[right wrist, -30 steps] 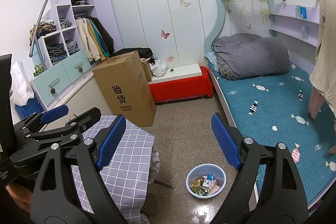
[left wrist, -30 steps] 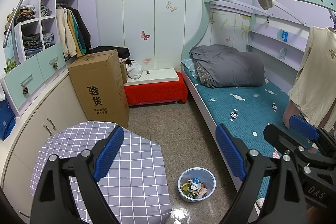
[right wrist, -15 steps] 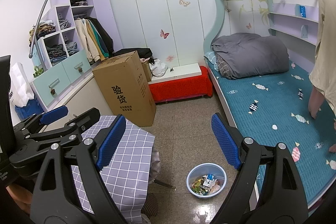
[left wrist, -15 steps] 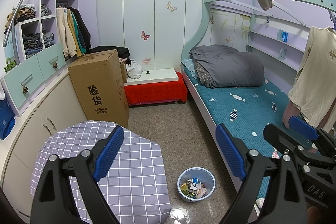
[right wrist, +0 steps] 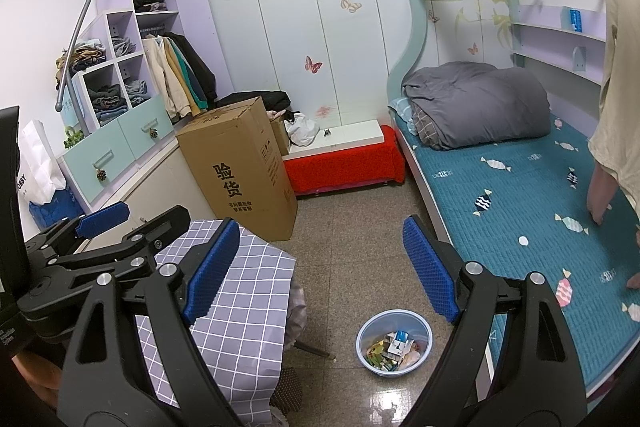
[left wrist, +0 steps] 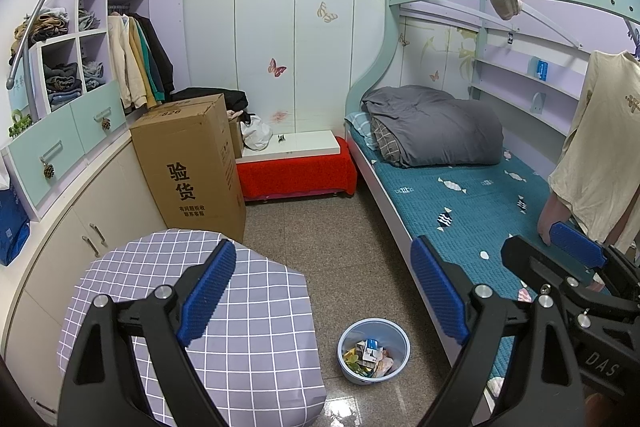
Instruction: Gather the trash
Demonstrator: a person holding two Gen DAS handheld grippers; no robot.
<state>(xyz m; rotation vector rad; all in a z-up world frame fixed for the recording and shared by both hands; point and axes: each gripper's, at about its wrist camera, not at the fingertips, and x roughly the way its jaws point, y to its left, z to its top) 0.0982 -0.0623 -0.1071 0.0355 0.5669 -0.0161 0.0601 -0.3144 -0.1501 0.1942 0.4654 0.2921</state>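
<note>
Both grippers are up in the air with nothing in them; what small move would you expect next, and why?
Probably lowering the right gripper toward the blue bin on the floor. Both it and the left gripper hang open and empty well above the bin, which already holds wrappers and cartons; no loose trash shows elsewhere.

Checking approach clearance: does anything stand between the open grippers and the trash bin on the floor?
Nothing visible does. The bin stands on bare floor between the checkered table and the bed, below the right gripper and left gripper.
</note>
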